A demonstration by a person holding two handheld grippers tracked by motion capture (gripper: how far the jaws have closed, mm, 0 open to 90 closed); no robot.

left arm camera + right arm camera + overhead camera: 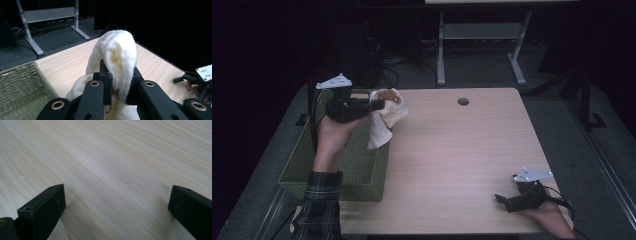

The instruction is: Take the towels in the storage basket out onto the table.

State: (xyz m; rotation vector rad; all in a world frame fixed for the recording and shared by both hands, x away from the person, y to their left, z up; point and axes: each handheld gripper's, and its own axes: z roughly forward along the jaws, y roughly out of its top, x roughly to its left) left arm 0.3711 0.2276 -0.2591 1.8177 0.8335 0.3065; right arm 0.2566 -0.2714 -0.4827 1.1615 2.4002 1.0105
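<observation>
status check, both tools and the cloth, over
Left tool shut on white cloth, held up beside green basket. Right tool open, low over bare table. Nothing in the way.

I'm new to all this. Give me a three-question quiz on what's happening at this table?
1. True or false: the left gripper is shut on the cream cloth.
2. What stands at the table's left edge? A) green basket B) metal bucket C) cardboard box
3. Fill in: the right gripper's jaws stand ____ above bare wood.

Key: 1 true. 2 A, the green basket. 3 open.
</observation>
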